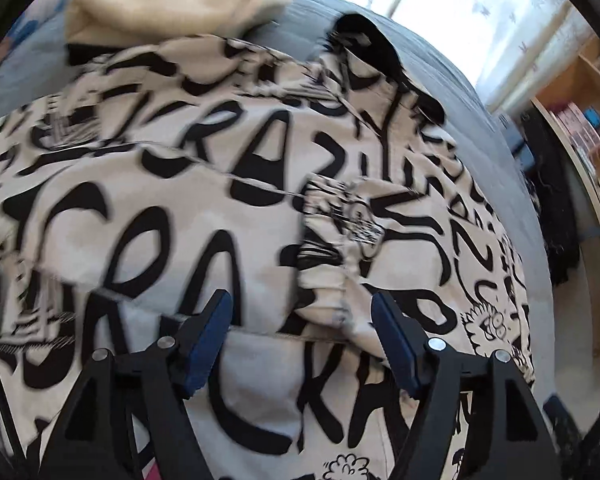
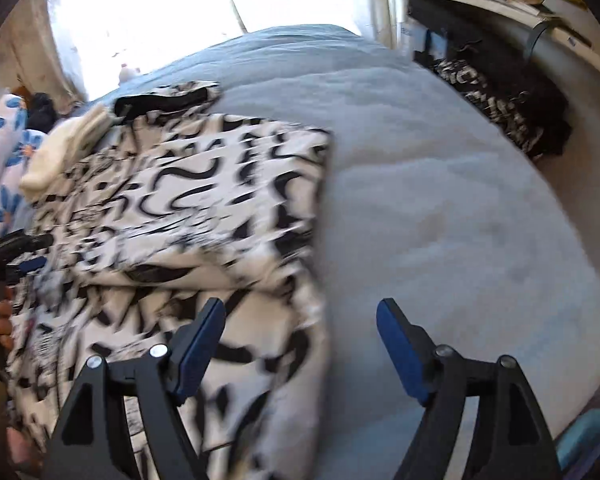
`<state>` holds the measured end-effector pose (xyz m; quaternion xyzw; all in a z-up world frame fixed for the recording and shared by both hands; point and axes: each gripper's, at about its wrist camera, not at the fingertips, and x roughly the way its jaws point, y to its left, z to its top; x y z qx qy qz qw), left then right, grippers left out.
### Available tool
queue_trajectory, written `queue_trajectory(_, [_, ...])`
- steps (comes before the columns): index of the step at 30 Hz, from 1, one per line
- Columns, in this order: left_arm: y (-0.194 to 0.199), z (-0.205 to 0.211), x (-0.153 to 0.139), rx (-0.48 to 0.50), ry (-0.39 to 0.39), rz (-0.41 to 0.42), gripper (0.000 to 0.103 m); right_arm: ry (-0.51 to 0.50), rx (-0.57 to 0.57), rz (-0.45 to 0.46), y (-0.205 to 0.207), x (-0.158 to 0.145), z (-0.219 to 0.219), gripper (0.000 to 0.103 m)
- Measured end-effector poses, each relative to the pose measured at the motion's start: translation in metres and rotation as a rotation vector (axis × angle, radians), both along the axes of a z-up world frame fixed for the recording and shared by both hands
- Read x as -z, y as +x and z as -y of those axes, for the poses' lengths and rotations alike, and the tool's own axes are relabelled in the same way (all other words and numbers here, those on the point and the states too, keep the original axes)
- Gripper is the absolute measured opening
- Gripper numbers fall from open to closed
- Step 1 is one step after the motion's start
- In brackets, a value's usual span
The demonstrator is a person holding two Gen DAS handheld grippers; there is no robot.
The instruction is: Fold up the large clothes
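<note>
A large cream garment [image 1: 152, 216] printed with black letters lies spread on a grey bed [image 2: 440, 208]. One sleeve [image 1: 340, 240] is folded in over the body, and its cuff end lies just ahead of my left gripper [image 1: 300, 298], between the lines of the two fingers. That gripper hangs open above the cloth and its blue pads [image 1: 206, 344] touch nothing. My right gripper [image 2: 301, 304] is open over the right edge of the garment [image 2: 204, 208], with one finger above print and the other above bare cover. The views are blurred.
A folded cream cloth [image 1: 160, 4] lies at the garment's far end, beside a floral pillow [image 2: 4, 136]. Dark clothes [image 2: 520, 108] are heaped past the bed's right side under a wooden shelf [image 1: 580, 120]. A hand [image 2: 0, 320] shows at the left edge.
</note>
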<state>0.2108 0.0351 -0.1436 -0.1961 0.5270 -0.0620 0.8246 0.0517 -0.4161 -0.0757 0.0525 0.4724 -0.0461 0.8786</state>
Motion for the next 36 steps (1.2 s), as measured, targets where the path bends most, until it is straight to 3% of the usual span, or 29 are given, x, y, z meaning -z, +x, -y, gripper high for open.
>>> queue_trajectory(2, [0.009,0.007,0.004,0.041,0.002,-0.017,0.07,-0.013,-0.007,-0.021,0.011,0.004,0.005,0.078])
queue_trajectory(5, [0.016,0.022,0.011,0.085,0.053,-0.033,0.029,-0.047,-0.06,-0.059,0.031,0.016,0.001,0.078])
queue_trajectory(8, [0.018,0.036,0.01,0.083,0.127,-0.02,0.029,-0.051,-0.109,-0.122,0.047,0.035,-0.01,0.076])
queue_trajectory(9, [0.018,0.039,0.006,0.083,0.141,-0.004,0.028,-0.041,-0.123,-0.133,0.051,0.041,-0.013,0.069])
queue_trajectory(10, [0.016,0.04,0.002,0.085,0.141,0.007,0.028,-0.019,-0.134,-0.135,0.052,0.043,-0.015,0.043])
queue_trajectory(11, [0.015,0.04,-0.002,0.083,0.135,0.019,0.027,0.003,-0.142,-0.142,0.053,0.043,-0.015,0.028])
queue_trajectory(14, [0.008,0.039,-0.013,0.078,0.155,0.056,0.026,-0.06,-0.136,-0.093,0.047,0.037,-0.015,0.028])
queue_trajectory(19, [0.003,0.045,0.014,0.104,0.252,-0.006,0.027,-0.089,-0.124,-0.178,0.04,0.062,-0.013,0.032])
queue_trajectory(22, [-0.004,0.044,0.011,0.125,0.275,0.005,0.034,-0.068,-0.095,-0.163,0.033,0.044,-0.006,0.039])
queue_trajectory(26, [-0.014,0.033,-0.019,0.078,0.294,0.069,0.048,-0.023,-0.056,-0.073,0.026,0.012,-0.002,0.041])
queue_trajectory(30, [-0.022,0.028,-0.052,0.027,0.24,0.17,0.053,0.0,-0.081,-0.001,0.038,-0.009,-0.025,0.041])
queue_trajectory(34, [-0.014,0.063,-0.054,0.122,0.157,0.156,0.053,0.037,-0.195,-0.028,0.054,-0.004,-0.08,0.041])
queue_trajectory(36, [-0.012,0.082,-0.044,0.163,0.17,0.132,0.053,0.02,-0.257,-0.04,0.058,0.005,-0.114,0.041])
